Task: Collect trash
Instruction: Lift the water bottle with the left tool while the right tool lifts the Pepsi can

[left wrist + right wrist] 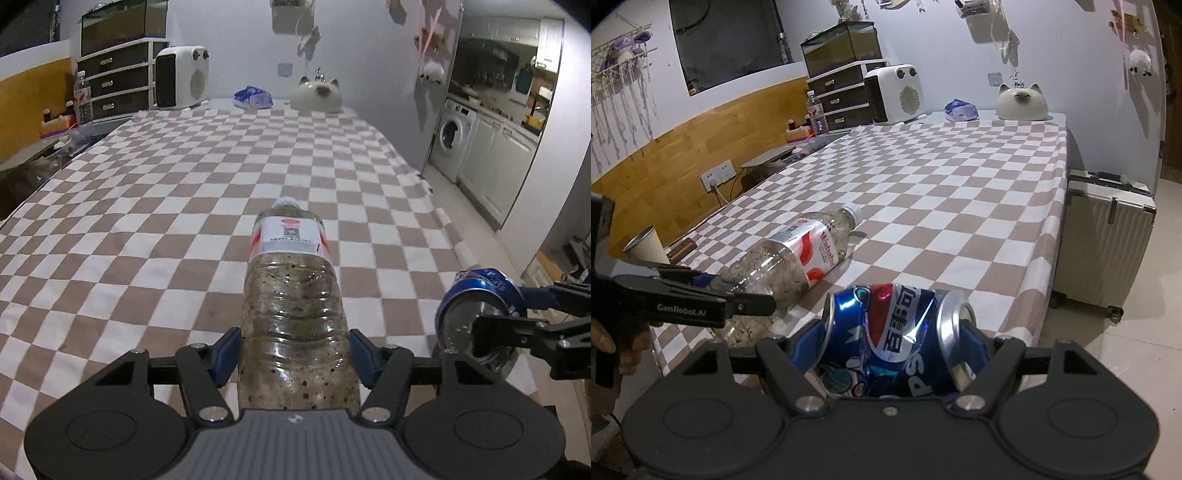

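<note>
While the left gripper (293, 356) was clenched on the base end of the plastic bottle (291, 295), its blue pads pressing either side of the ribbed wall, the bottle's long axis ran straight out along the fingers, cap (285, 201) pointing away over the table. In the right wrist view the bottle lay slanted, neck toward the far end of the cloth and apparently low over it — whether it touched the cloth I could not tell. The right gripper (892, 350) grasped the crushed blue can (886, 332) crosswise, one pad at each end, so the can's axis lay across the fingers rather than along them. The two loads were close together at the near corner of the table, the can just to the right of the bottle, neither touching the other.

No bin showed in either view, so the coming move probably depends on swinging both hands away from the table — the long bottle needing more room than the can.

The checked tablecloth (184, 221) covered a long table; at its far end stood a white heater (181, 77), a cat-shaped ornament (316, 94) and a blue packet (253, 96). A pale suitcase (1104, 240) stood on the floor beside the table.
</note>
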`<control>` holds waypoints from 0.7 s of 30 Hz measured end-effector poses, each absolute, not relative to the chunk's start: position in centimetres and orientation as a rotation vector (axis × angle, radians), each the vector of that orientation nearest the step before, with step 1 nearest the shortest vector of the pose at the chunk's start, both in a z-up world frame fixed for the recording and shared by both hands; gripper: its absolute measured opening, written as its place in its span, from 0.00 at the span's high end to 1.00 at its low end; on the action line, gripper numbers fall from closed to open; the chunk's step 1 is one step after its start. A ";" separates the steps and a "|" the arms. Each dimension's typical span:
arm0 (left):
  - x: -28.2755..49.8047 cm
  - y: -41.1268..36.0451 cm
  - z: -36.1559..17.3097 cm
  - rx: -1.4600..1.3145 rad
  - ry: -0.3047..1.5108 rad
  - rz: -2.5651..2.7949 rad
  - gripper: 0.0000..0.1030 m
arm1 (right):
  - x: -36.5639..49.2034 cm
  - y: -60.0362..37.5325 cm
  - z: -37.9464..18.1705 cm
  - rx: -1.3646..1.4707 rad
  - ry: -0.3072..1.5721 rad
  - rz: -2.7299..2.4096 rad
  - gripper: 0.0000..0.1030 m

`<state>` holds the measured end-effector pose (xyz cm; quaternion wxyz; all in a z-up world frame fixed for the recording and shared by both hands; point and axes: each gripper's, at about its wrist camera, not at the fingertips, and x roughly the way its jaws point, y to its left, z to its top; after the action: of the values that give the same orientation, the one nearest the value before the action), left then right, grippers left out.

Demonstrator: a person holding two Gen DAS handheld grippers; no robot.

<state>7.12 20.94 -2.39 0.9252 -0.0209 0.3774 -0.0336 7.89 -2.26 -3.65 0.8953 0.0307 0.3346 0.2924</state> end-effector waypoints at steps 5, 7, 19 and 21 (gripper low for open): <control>6.5 20.1 -2.1 -0.053 0.739 -0.079 0.40 | 7.8 -2.9 -3.2 0.071 0.674 0.595 0.24; 6.3 19.8 -2.0 -0.057 0.725 -0.080 0.40 | 7.7 -3.1 -3.2 0.070 0.669 0.593 0.24; 5.6 18.2 -2.6 -0.024 0.778 -0.100 0.39 | 7.1 -4.3 -3.0 0.068 0.652 0.590 0.24; 6.4 18.2 -2.3 -0.024 0.848 -0.110 0.37 | 7.0 -4.4 -3.2 0.063 0.660 0.590 0.24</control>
<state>6.37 18.22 -2.34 0.9099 -0.0118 0.4112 -0.0536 7.02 -4.36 -3.21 0.9031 0.0303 0.3192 0.2856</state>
